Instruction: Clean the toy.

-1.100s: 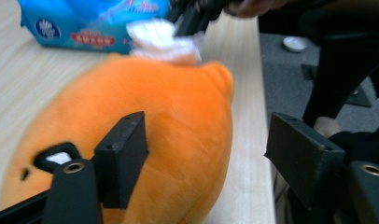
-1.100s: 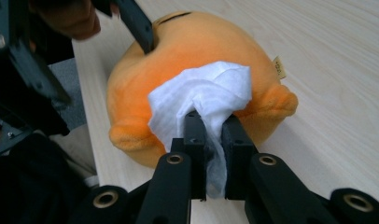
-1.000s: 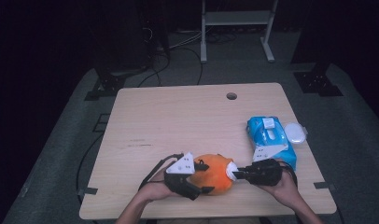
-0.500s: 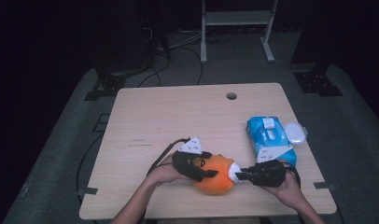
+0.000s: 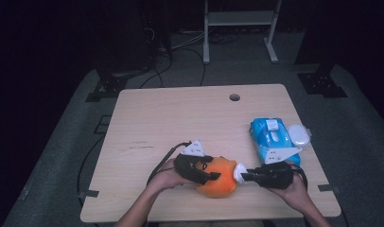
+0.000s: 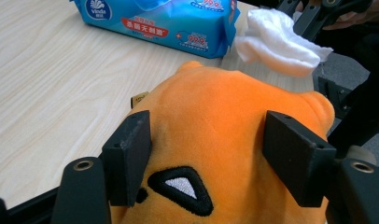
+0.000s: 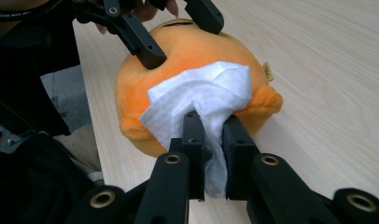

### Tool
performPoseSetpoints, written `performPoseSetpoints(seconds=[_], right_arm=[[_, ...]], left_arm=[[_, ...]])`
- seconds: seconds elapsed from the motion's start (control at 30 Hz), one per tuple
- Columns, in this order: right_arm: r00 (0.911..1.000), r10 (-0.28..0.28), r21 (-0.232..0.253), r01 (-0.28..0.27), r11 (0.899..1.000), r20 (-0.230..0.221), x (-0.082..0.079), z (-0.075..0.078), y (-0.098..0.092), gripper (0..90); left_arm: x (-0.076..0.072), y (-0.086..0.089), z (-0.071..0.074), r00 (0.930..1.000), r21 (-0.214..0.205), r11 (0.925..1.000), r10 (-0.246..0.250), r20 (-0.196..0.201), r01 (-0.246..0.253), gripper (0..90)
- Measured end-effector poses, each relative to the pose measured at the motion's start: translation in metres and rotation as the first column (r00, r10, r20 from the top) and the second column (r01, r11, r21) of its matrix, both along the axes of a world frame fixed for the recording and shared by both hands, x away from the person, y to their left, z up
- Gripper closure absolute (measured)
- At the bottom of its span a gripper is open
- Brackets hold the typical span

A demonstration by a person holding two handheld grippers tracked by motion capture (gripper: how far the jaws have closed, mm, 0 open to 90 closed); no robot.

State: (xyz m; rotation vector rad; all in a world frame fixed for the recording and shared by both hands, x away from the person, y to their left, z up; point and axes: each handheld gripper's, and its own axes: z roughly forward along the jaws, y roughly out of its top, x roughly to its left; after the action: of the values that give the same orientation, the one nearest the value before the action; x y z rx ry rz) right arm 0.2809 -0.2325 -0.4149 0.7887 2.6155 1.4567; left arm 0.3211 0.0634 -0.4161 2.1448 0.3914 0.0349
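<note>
Left hand-held gripper (image 5: 213, 176) has swung from the near side of the orange plush toy (image 5: 218, 177) onto its top, its jaws just closing in around it.

High view: the toy sits near the front edge of the tabletop (image 5: 180, 118), between both hands; the right hand-held gripper (image 5: 243, 176) presses a white wipe (image 5: 238, 172) to its right side, so wiping looks ready to go with the toy steadied.
Left gripper view: pads (image 6: 129, 156) flank the plush, touching the fur; a firm squeeze is hard to judge. Blue wipes pack (image 6: 164, 21) lies beyond.
Right gripper view: jaws clenched on the wipe (image 7: 201, 100), draped against the toy (image 7: 187, 51); the toy's face is hidden.
</note>
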Motion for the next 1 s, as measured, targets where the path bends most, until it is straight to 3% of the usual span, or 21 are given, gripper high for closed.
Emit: performPoseSetpoints(seconds=[0.4,0.67,1.0], right_arm=[[1.0,-0.009,0.006,0.009,1.0,-0.003,0.0,0.0,-0.002,80.4],[1.0,-0.009,0.007,0.009,1.0,0.0,-0.001,0.001,-0.003,80.2],[0.9999,-0.015,0.007,0.015,1.0,-0.002,0.0,0.002,-0.005,79.8]], left_arm=[[-0.01,-0.001,0.003,0.999,0.022,0.9994,0.027,0.036,-0.028,36.4],[-0.019,-0.003,0.007,0.996,0.075,0.997,0.013,0.088,-0.019,54.9],[-0.02,-0.002,0.01,0.9933,0.059,0.9981,0.008,0.115,-0.015,72.6]])
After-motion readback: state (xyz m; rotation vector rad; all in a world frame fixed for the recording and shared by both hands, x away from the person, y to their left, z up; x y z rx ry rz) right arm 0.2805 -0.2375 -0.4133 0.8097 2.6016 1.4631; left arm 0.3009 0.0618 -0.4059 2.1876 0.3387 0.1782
